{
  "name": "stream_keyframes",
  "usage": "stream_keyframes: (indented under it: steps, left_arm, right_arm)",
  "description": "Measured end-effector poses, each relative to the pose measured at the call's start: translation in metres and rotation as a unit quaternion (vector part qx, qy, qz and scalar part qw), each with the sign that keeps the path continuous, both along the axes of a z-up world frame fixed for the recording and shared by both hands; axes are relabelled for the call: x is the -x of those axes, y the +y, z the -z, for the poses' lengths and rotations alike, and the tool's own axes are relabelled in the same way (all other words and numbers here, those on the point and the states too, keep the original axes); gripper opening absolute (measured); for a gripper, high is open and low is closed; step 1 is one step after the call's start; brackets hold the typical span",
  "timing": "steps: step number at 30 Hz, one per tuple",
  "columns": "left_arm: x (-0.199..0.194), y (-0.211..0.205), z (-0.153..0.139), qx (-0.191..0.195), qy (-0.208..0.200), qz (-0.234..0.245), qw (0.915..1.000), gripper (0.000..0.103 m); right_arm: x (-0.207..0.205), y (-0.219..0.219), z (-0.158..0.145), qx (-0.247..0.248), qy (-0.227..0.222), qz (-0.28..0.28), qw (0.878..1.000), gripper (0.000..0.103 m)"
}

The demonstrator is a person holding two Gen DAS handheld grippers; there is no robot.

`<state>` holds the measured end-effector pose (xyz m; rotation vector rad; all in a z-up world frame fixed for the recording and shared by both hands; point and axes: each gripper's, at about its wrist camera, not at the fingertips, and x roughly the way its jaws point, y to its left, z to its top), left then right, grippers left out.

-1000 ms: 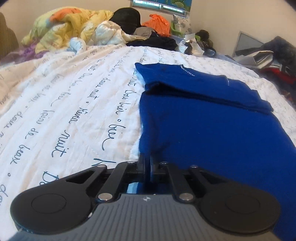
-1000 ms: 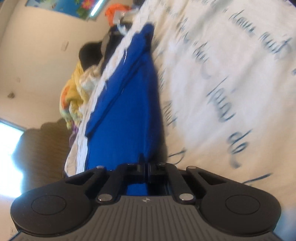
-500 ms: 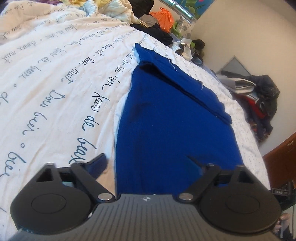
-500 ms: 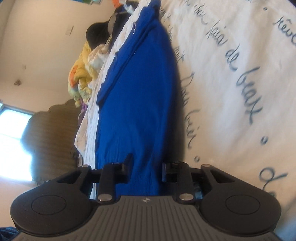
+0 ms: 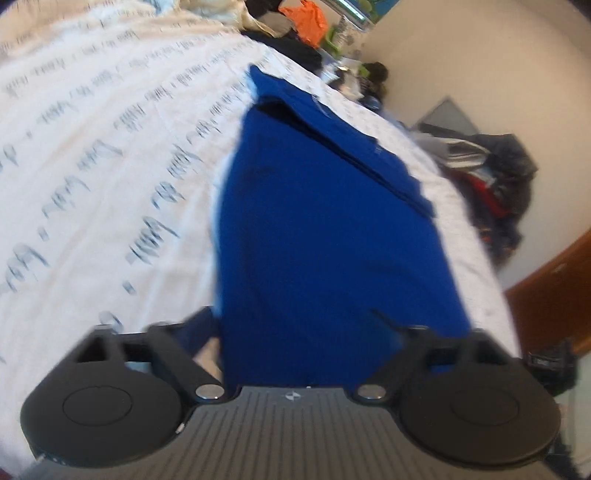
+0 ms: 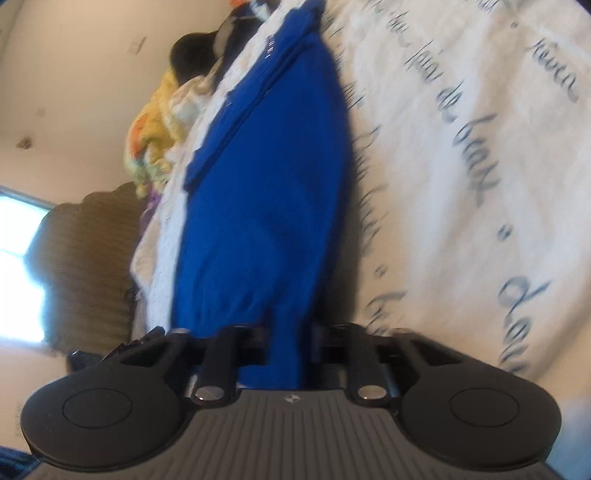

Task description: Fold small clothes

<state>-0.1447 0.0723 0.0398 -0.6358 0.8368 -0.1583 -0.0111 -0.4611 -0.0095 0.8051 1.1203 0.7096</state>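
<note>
A blue garment [image 5: 325,236] lies flat on the white bedspread [image 5: 92,147] printed with dark script, its far edge folded over into a band. My left gripper [image 5: 291,325] hovers at the garment's near edge, jaws opening wide, the cloth lying between them untouched by the pads. In the right wrist view the same blue garment [image 6: 266,206] runs away from my right gripper [image 6: 290,332]. Its jaws are opening too, and a strip of blue cloth sits loose in the gap.
A heap of clothes and a yellow blanket [image 6: 151,125] lies at the bed's far end, with an orange item [image 5: 306,20]. Dark clothes [image 5: 498,184] are piled by the wall. A wooden edge [image 5: 554,273] shows at right. A brown headboard [image 6: 88,258] stands beside a bright window.
Both grippers went from shut on the garment's near edge to spread apart, letting the cloth go. Each has drawn back and turned, so more of the garment shows.
</note>
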Motion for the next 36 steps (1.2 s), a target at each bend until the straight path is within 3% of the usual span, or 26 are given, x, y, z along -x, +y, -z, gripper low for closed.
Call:
stream_keyframes:
  steps: [1,5,6,7,8,9,11,13,16,18,20,23,24,25,26,28,31,33,34,36]
  left_arm:
    - [0.004,-0.004,0.003,0.016,-0.001,0.005,0.9999,0.094]
    - [0.011,-0.011,0.01,0.044,-0.015,0.009,0.9989,0.09]
    - [0.009,-0.01,0.012,0.056,-0.01,0.008,0.9984,0.079]
    - [0.007,-0.009,0.015,0.068,0.001,0.007,0.9977,0.055]
    - [0.002,-0.007,0.02,0.079,0.021,0.005,0.9966,0.037]
    - [-0.003,-0.006,0.027,0.085,0.048,0.001,0.9953,0.007]
    - [-0.006,-0.002,0.028,0.082,0.051,-0.011,0.9953,0.011]
    - [-0.002,-0.001,0.011,0.031,0.033,-0.009,0.9989,0.009]
    - [0.005,-0.003,-0.005,-0.005,0.017,0.015,0.9997,0.01]
    - [0.006,-0.007,0.004,-0.022,0.037,0.026,0.9987,0.01]
    - [0.008,-0.008,0.01,-0.036,0.03,0.024,0.9986,0.014]
    - [0.006,-0.006,-0.001,-0.06,0.02,0.009,0.998,0.023]
    - [0.006,-0.005,-0.009,-0.083,0.007,-0.009,0.9965,0.039]
    - [0.002,-0.005,-0.019,-0.115,-0.012,-0.021,0.9931,0.061]
    - [-0.004,-0.007,-0.031,-0.146,-0.035,-0.032,0.9881,0.071]
    - [-0.025,-0.017,-0.05,-0.186,-0.095,-0.053,0.9764,0.095]
    - [-0.085,-0.054,-0.054,-0.203,-0.146,-0.047,0.9672,0.097]
    - [-0.135,-0.076,-0.038,-0.193,-0.132,-0.036,0.9717,0.096]
    - [-0.16,-0.088,-0.027,-0.192,-0.117,-0.031,0.9738,0.09]
    - [-0.198,-0.105,-0.006,-0.218,-0.071,-0.029,0.973,0.088]
  right_arm:
    - [0.003,0.002,-0.002,-0.012,-0.008,-0.001,1.0,0.069]
    - [0.004,0.01,-0.004,-0.005,-0.022,-0.003,1.0,0.068]
    - [0.002,0.011,-0.003,-0.001,-0.02,0.0,1.0,0.063]
    - [0.002,0.014,-0.003,0.014,-0.017,-0.001,1.0,0.043]
    - [-0.001,0.018,-0.001,0.036,-0.012,-0.007,0.999,0.024]
    - [-0.002,0.021,0.003,0.055,-0.007,-0.017,0.998,0.004]
    - [-0.003,0.021,0.001,0.058,-0.014,-0.02,0.998,0.005]
    - [-0.001,0.017,-0.018,0.075,-0.045,-0.024,0.996,0.004]
    - [0.006,0.006,-0.034,0.099,-0.068,-0.021,0.993,0.004]
    - [0.008,-0.002,-0.019,0.118,-0.042,-0.018,0.992,0.004]
    - [0.014,-0.004,-0.006,0.101,-0.038,-0.017,0.994,0.004]
    - [0.015,-0.003,-0.013,0.112,-0.039,-0.006,0.993,0.011]
    - [0.012,-0.004,-0.019,0.121,-0.039,0.003,0.992,0.018]
    - [0.008,-0.007,-0.028,0.137,-0.05,0.027,0.989,0.029]
    - [0.003,-0.008,-0.039,0.157,-0.074,0.055,0.983,0.036]
    - [-0.015,0.009,-0.061,0.195,-0.146,0.091,0.966,0.053]
    - [-0.061,0.071,-0.075,0.212,-0.216,0.096,0.948,0.06]
    - [-0.099,0.115,-0.065,0.203,-0.232,0.068,0.949,0.06]
    - [-0.12,0.136,-0.056,0.21,-0.226,0.056,0.95,0.06]
    - [-0.156,0.169,-0.035,0.258,-0.196,0.053,0.944,0.06]
